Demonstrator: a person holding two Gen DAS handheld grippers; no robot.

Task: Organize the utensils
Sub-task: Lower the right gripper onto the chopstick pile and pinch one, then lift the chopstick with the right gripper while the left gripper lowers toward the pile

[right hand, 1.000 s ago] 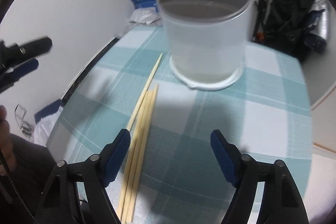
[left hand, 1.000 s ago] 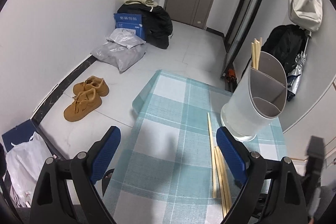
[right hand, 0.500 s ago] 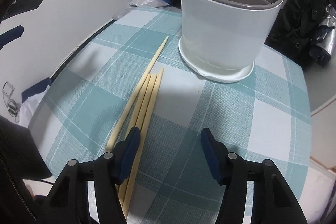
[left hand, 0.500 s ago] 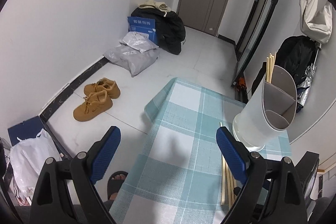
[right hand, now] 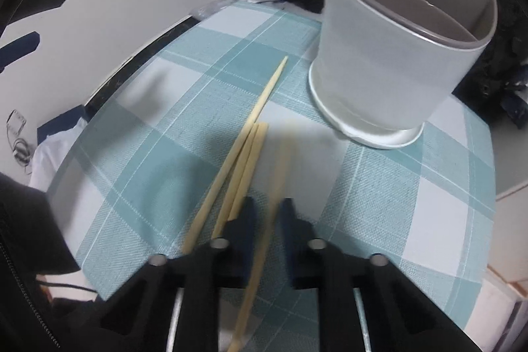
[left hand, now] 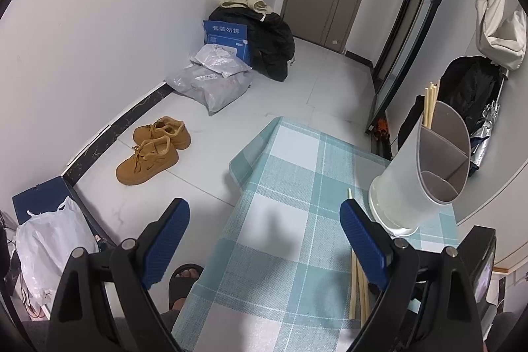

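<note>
right gripper [right hand: 268, 213] pinching blurred chopstick [right hand: 280, 160], its lower end cut off

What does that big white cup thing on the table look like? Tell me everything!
The utensil holder is a tall, round, frosted white tub that looks like plastic, with a grey liner inside. Curved grey walls split it into compartments. It stands upright on a wider white base, resting on the blue-and-white checked tablecloth. A few pale wooden chopsticks stick up from its far compartment; the nearer compartments look empty. Nothing else touches it: the loose chopsticks on the cloth lie beside it, apart.
</note>
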